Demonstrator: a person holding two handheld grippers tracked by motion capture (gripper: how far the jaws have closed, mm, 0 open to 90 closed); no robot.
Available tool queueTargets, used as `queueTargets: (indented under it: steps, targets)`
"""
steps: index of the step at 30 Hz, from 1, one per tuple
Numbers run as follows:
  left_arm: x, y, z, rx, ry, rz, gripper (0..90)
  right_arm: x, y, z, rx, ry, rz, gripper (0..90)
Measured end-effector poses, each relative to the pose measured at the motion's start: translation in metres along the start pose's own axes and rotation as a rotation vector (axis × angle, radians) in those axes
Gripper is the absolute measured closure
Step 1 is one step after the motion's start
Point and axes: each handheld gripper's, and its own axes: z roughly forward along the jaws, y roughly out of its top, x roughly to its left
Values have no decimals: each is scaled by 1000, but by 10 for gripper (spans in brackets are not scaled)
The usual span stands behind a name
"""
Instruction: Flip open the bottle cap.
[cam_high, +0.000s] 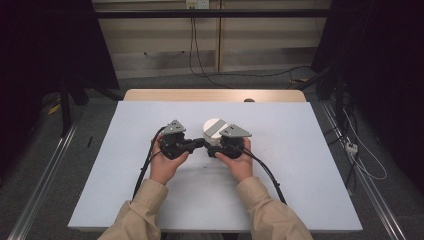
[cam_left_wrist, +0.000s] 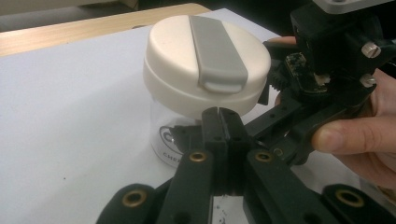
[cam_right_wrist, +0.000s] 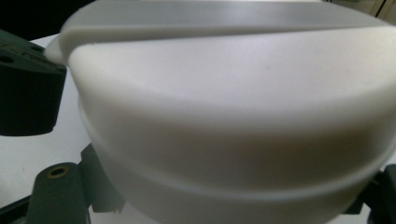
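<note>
A clear jar (cam_left_wrist: 173, 133) with a broad white lid (cam_left_wrist: 208, 65) stands on the white surface (cam_high: 125, 165), just beyond the two grippers, which meet near the middle. A grey flip tab (cam_left_wrist: 217, 51) runs across the top of the lid. In the left gripper view, the left gripper (cam_left_wrist: 223, 121) has its fingers pressed flat together with nothing between them, their tips just in front of the jar and right under the lid's rim. The right gripper (cam_high: 218, 148) sits at the jar's side; in its own view the lid looms very close and dark fingers (cam_right_wrist: 28, 93) flank it on either side, so it appears to be clamped around the jar below the lid, steadying it, though the contact itself is hidden. The step in hand looks like the opening of the jar: one gripper braces it while the other lines up on the lid. The next move probably calls for the left gripper to work at the lid, either nudging the grey tab's lip upward with its closed tips or spreading to take hold of the rim. The bracing hold must stay firm, since a light jar could tip or slide on the smooth surface.
</note>
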Motion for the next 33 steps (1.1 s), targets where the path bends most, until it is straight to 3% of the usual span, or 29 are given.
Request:
queueTargets:
  steps: [33]
  targets:
    - [-7, 14, 3, -22, 9, 23, 900, 0, -1, 0, 0, -2, 0, 188]
